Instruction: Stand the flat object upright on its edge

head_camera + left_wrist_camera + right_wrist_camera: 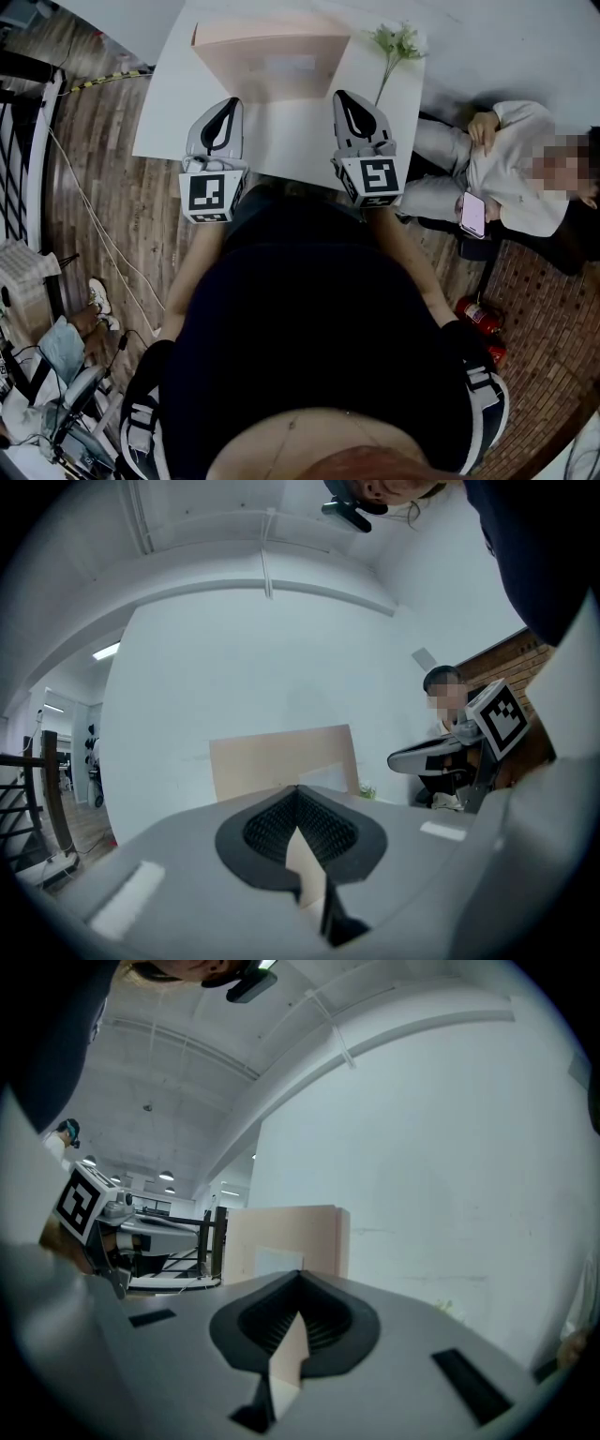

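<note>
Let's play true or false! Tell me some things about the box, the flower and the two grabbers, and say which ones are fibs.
1. The flat box stands upright on the white table. True.
2. The left gripper holds the box. False: its fingers are shut on nothing, short of the box.
3. A flower sprig lies on the table beside the box. True.
4. The right gripper has its fingers wide open. False: they are shut together.
</note>
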`<action>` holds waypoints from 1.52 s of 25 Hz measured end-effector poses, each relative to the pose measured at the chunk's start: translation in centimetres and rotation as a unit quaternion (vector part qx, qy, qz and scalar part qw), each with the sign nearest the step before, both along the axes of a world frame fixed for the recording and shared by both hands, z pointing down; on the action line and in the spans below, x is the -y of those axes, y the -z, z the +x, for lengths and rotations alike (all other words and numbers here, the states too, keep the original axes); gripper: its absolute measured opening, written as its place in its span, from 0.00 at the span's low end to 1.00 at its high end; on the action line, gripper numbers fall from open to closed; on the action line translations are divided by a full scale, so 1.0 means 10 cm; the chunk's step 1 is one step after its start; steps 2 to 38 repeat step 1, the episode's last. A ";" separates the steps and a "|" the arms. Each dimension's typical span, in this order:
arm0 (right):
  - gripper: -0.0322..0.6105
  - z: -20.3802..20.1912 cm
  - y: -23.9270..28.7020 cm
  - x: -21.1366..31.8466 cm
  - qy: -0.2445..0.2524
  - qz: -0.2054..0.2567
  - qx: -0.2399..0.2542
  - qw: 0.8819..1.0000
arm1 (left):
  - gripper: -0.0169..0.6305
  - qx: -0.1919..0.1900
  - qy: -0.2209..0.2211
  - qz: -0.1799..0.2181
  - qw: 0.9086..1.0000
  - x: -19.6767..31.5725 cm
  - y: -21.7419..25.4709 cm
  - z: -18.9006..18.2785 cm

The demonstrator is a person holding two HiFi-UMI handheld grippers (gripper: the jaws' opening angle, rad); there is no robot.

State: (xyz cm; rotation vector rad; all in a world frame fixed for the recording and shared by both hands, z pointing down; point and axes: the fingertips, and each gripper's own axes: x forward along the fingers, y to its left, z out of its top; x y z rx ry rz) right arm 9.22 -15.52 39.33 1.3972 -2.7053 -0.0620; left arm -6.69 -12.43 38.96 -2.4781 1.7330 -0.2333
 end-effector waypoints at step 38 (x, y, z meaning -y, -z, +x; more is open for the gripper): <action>0.07 0.00 0.01 0.00 -0.003 -0.002 -0.002 1.000 | 0.04 0.000 0.000 0.000 1.000 -0.01 0.00 0.00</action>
